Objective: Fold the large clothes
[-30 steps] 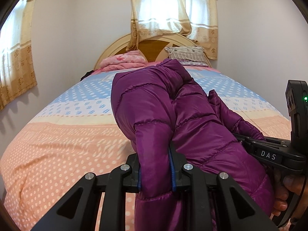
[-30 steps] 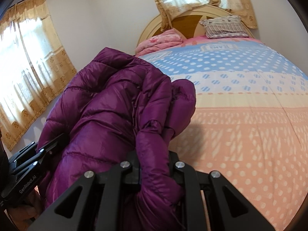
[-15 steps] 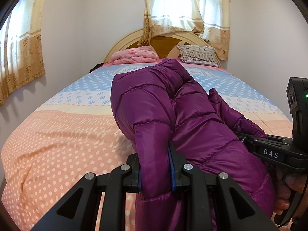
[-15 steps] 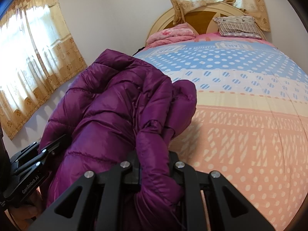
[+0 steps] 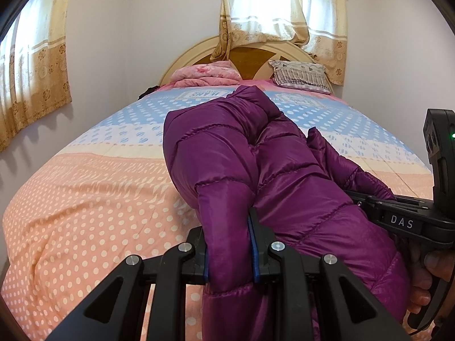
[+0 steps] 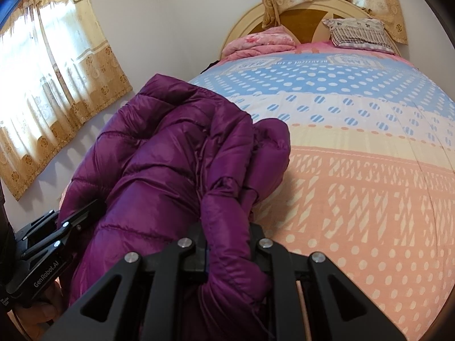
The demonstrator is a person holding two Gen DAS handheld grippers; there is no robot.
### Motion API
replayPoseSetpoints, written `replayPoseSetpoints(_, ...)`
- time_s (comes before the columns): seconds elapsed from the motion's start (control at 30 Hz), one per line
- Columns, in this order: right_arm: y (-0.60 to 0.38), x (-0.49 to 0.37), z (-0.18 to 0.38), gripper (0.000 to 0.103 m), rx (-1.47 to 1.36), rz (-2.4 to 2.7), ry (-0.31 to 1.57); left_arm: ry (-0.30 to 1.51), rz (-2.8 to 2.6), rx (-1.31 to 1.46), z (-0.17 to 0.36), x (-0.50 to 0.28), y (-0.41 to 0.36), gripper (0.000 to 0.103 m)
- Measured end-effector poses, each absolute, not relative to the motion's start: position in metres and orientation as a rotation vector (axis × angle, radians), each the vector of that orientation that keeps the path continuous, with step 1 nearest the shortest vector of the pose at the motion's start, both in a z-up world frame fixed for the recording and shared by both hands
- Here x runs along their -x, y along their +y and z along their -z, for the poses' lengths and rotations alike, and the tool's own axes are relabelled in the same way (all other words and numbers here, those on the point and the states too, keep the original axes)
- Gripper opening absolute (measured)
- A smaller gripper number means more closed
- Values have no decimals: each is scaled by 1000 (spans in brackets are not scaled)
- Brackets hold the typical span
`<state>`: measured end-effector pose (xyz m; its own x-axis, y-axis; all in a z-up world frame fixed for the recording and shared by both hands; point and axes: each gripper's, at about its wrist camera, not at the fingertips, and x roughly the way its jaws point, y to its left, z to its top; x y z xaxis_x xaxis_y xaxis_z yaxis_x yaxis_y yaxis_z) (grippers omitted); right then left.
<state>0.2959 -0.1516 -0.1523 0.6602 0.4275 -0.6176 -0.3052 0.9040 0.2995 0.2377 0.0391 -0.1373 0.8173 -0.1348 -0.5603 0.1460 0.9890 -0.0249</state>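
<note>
A purple quilted puffer jacket (image 5: 256, 170) is bunched up and held between both grippers above the near end of the bed. My left gripper (image 5: 230, 244) is shut on a thick fold of the jacket. My right gripper (image 6: 230, 244) is shut on another fold of the jacket (image 6: 170, 156). In the left wrist view the right gripper (image 5: 403, 221) shows at the right edge, pressed into the jacket. In the right wrist view the left gripper (image 6: 51, 241) shows at the lower left. The rest of the jacket hangs out of sight below.
The bed (image 5: 85, 199) has a polka-dot cover, orange near me, blue further away. A folded pink blanket (image 5: 207, 74) and a striped pillow (image 5: 301, 76) lie by the wooden headboard (image 5: 250, 56). Curtained windows stand on the left wall (image 6: 51, 85) and behind the headboard.
Both grippers, still holding the jacket, have shifted to the left relative to the room, so the headboard and window drift rightward in both views. The grip on the jacket is unchanged.
</note>
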Motion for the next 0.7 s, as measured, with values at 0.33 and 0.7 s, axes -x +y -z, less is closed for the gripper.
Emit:
replayPoseSetpoints(0.33, -151, -302, 161, 17, -184, -423, 771, 610, 132, -34, 147, -241, 38, 22)
replayPoseSetpoints(0.7, -150, -304, 173, 18, -202, -410, 802, 646, 97, -28, 165, -246, 42, 41)
